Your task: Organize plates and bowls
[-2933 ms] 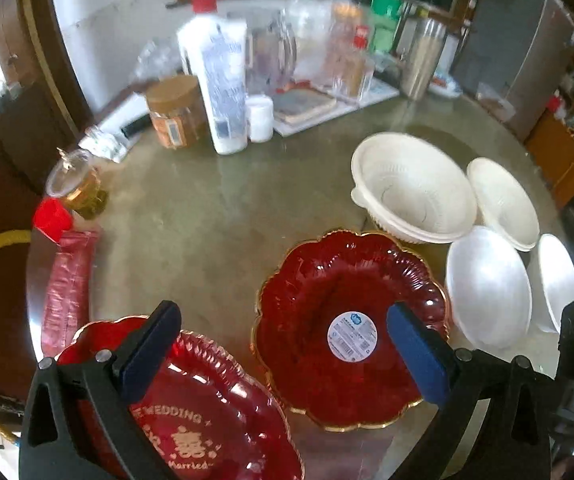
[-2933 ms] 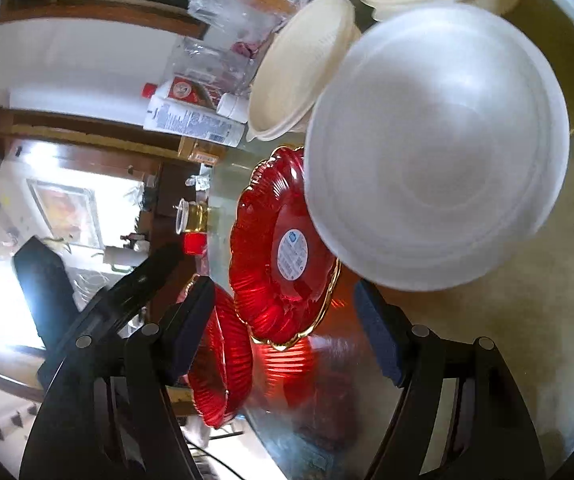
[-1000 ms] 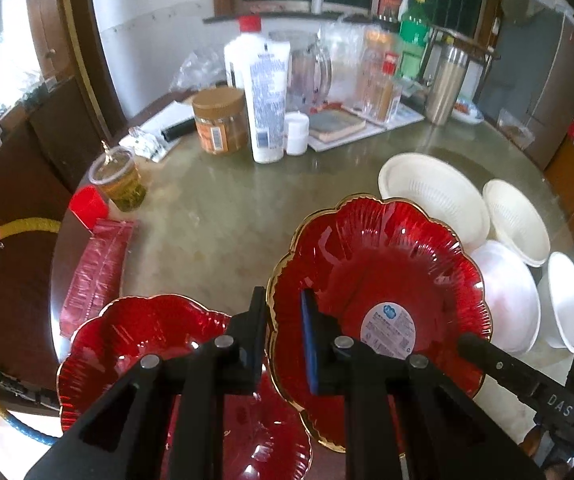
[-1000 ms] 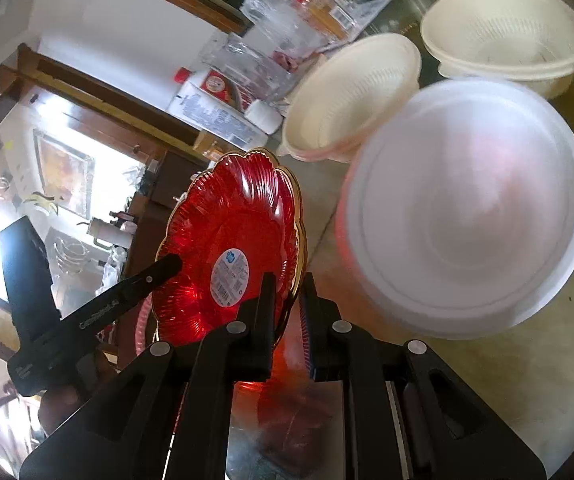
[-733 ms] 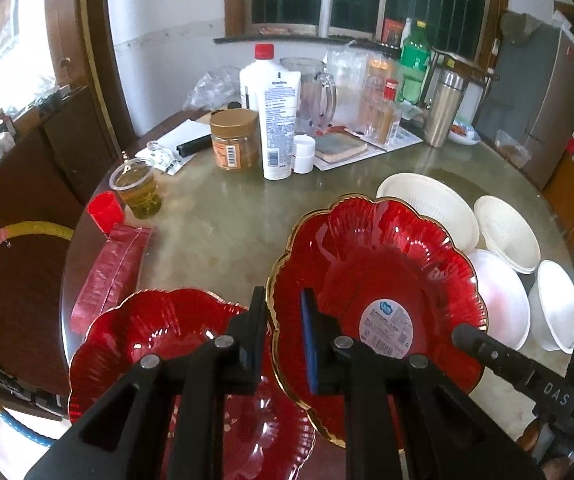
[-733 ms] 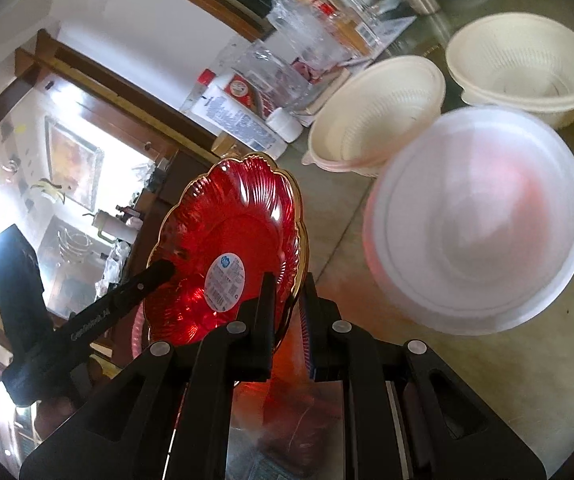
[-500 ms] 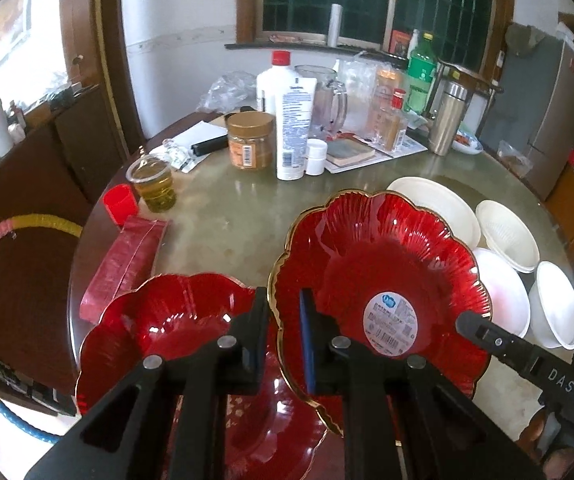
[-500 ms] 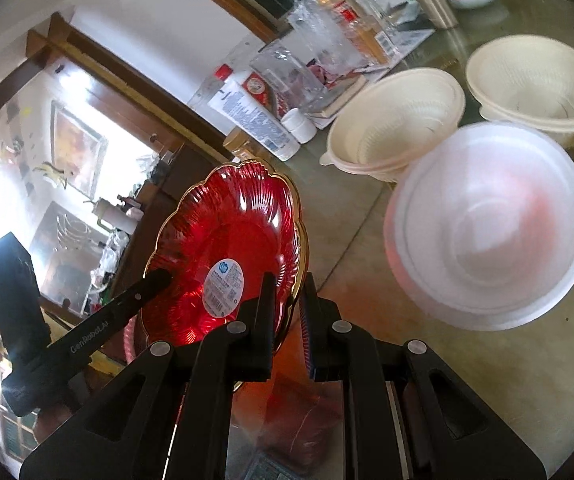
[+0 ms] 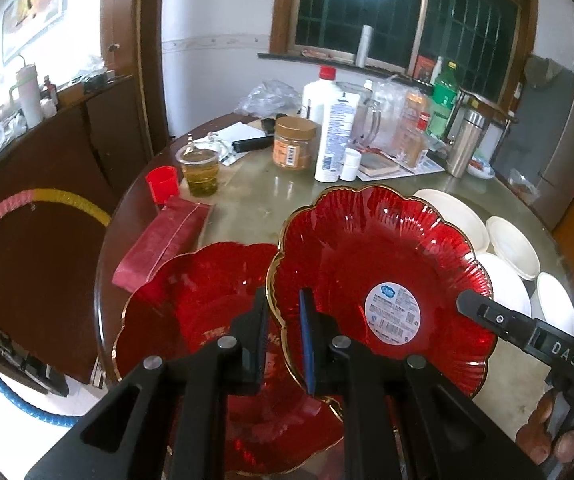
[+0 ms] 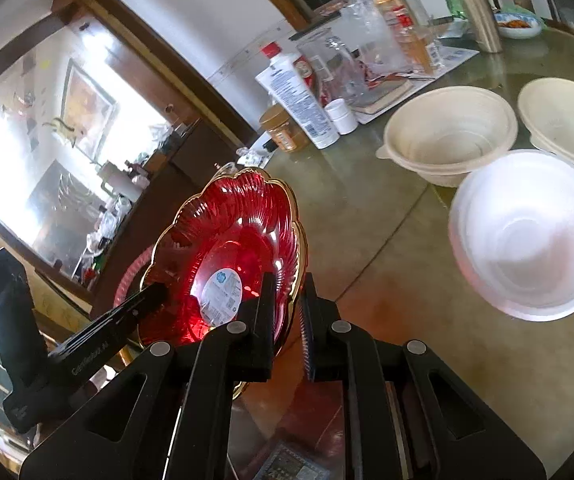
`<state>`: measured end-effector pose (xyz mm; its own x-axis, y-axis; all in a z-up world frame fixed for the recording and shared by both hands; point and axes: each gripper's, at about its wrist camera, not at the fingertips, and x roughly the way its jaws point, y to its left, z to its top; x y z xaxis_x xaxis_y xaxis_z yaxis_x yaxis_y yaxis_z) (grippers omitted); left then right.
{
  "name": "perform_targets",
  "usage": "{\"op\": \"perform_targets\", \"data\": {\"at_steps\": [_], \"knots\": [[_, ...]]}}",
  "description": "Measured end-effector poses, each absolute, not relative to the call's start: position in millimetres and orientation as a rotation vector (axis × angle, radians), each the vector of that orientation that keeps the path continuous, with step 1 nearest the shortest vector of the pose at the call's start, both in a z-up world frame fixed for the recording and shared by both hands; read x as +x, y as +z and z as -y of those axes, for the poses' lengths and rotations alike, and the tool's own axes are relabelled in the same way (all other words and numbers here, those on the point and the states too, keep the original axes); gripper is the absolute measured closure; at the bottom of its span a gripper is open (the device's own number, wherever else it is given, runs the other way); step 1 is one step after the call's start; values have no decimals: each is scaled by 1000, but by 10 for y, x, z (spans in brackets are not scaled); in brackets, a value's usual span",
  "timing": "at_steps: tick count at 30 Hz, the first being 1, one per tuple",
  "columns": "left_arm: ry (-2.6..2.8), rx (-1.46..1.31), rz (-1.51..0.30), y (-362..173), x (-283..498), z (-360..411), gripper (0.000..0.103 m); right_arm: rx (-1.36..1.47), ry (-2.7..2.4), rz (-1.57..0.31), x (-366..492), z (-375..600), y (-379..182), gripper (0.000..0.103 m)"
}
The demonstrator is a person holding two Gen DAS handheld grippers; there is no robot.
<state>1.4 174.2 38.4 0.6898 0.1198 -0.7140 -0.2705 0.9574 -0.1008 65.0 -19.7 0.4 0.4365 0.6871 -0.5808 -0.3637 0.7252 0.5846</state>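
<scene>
You get soft daylight in both views. In the right wrist view the window [image 10: 27, 152] at the left is blown out to white, and glare flares on the red plate [image 10: 231, 248]. The white bowl [image 10: 527, 236] near the surface's [image 10: 367, 220] right edge is smeared. Fisheye bending curves the door frame [image 9: 147, 60], and the corners go black.

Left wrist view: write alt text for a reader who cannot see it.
Two hand-held grippers, the left hand-held gripper and the right hand-held gripper, clamp opposite rims of a red scalloped plate with a round white sticker, held above a second red plate on a round table. White bowls sit at right; bottles and jars crowd the far side.
</scene>
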Motion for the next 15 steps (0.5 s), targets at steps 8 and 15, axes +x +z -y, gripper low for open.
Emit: {"op": "perform_targets", "data": {"at_steps": [8, 15], "knots": [[259, -257, -755, 381, -231, -1974, 91, 333, 722, -906, 545, -94, 89, 91], [292, -287, -746, 331, -385, -2150, 91, 288, 747, -924, 508, -346, 80, 91]]}}
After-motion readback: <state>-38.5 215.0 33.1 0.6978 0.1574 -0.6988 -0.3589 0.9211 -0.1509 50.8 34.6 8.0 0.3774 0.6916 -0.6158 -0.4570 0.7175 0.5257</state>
